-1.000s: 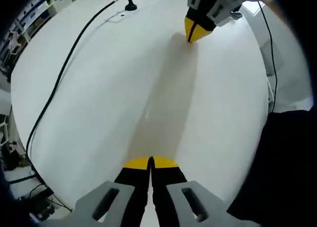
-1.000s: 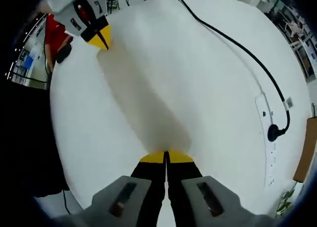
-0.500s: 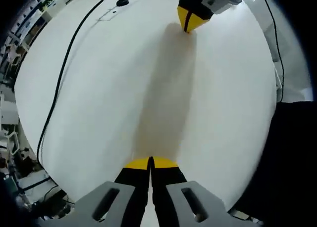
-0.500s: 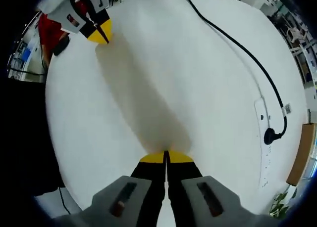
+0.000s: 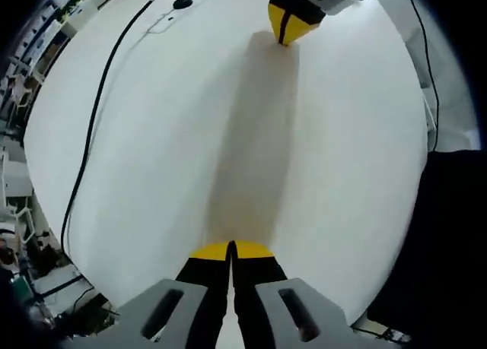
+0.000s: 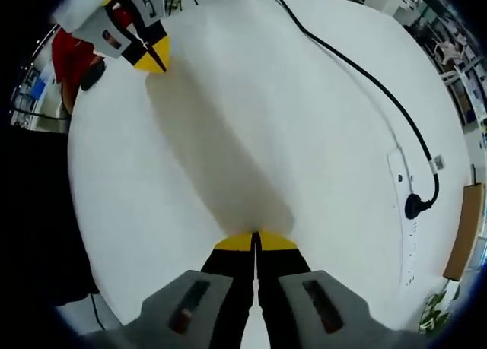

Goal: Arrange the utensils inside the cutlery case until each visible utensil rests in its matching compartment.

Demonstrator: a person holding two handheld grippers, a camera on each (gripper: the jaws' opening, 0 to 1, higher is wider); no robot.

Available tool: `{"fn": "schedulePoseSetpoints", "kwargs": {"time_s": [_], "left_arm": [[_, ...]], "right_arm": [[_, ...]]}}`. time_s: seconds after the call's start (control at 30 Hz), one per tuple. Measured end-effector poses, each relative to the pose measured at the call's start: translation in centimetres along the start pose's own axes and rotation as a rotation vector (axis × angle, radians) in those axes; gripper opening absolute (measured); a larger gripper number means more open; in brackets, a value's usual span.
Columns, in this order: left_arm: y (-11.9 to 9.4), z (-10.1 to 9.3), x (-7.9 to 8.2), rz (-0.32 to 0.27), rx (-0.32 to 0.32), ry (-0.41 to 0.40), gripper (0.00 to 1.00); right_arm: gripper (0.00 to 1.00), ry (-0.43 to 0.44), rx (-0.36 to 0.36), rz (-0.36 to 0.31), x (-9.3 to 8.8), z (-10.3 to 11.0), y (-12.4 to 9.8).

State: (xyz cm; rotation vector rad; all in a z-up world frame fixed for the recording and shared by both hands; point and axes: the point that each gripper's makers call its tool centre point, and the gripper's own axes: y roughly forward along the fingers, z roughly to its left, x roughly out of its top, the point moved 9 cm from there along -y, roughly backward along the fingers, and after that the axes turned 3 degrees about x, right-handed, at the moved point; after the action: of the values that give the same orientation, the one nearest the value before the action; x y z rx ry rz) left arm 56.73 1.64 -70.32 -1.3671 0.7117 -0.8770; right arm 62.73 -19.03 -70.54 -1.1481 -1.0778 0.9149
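- Left gripper [image 5: 230, 248] hovered over the white table [image 5: 175, 151], jaws pressed together on nothing.
- Right gripper [image 6: 255, 239] likewise shut and empty, yellow tips touching; seen from the left gripper view as a closed yellow point [image 5: 284, 31] at the far side.
- Black cable [image 6: 358, 68] ran across the table to a plug [image 6: 415, 206] in a white power strip [image 6: 407, 212], well apart from both grippers.
- No cutlery case or utensils to be found on this stretch of table; whereabouts impossible to tell.
- Likely risks: closed jaws arriving at a utensil and pushing it aside instead of gripping; a wide sweep snagging the cable; searching hands turning the cameras away from the workspace.
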Motion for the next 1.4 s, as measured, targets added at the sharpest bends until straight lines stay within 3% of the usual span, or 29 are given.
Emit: {"fn": "schedulePoseSetpoints", "kwargs": {"time_s": [0.07, 0.13, 0.2, 0.47, 0.7, 0.73, 0.8, 0.83, 0.87, 1.0, 1.17, 1.27, 1.33, 1.37, 1.4], "left_arm": [[0.06, 0.04, 0.25, 0.018, -0.002, 0.003, 0.00], [0.02, 0.07, 0.31, 0.026, -0.005, 0.014, 0.00], [0.07, 0.11, 0.36, 0.028, -0.006, 0.016, 0.00], [0.16, -0.19, 0.70, 0.062, 0.017, 0.063, 0.00], [0.07, 0.08, 0.31, 0.032, -0.010, 0.075, 0.00], [0.06, 0.03, 0.30, 0.026, -0.013, 0.094, 0.00], [0.07, 0.02, 0.39, 0.007, -0.028, 0.245, 0.01], [0.10, -0.09, 0.42, 0.015, -0.024, 0.279, 0.01], [0.19, -0.18, 0.60, 0.030, -0.016, 0.228, 0.01], [0.19, -0.13, 0.69, 0.044, -0.018, 0.241, 0.01], [0.12, 0.26, 0.29, 0.018, -0.041, 0.185, 0.01], [0.12, -0.26, 0.44, 0.024, -0.002, 0.260, 0.01], [0.13, -0.57, 0.43, 0.026, 0.015, 0.245, 0.01], [0.11, -0.61, 0.33, 0.020, 0.022, 0.244, 0.01], [0.06, -0.63, 0.16, 0.005, 0.030, 0.252, 0.01]], "right_arm": [[0.00, 0.010, -0.001, -0.001, 0.03, 0.02, -0.02], [0.00, -0.033, -0.012, 0.027, 0.32, 0.13, 0.00], [0.00, -0.001, -0.014, 0.024, 0.33, -0.01, 0.07], [0.00, -0.015, -0.009, 0.046, 0.50, 0.03, 0.13], [0.00, -0.030, -0.008, 0.051, 0.56, 0.06, 0.14], [0.00, -0.024, -0.007, 0.052, 0.56, 0.05, 0.15], [0.00, -0.034, -0.002, 0.054, 0.56, 0.05, 0.16], [0.00, -0.045, -0.002, 0.056, 0.58, 0.09, 0.18], [0.00, -0.048, -0.001, 0.057, 0.58, 0.10, 0.18], [0.00, -0.072, 0.009, 0.060, 0.53, 0.10, 0.20], [0.00, -0.078, 0.009, 0.046, 0.44, 0.22, 0.26], [0.00, -0.101, -0.017, 0.048, 0.41, 0.53, 0.20], [0.00, -0.109, -0.022, 0.026, 0.20, 0.45, 0.09], [0.00, -0.177, -0.013, -0.013, 0.07, 0.32, 0.07], [0.01, -0.188, -0.017, -0.028, -0.02, 0.32, 0.03]]}}
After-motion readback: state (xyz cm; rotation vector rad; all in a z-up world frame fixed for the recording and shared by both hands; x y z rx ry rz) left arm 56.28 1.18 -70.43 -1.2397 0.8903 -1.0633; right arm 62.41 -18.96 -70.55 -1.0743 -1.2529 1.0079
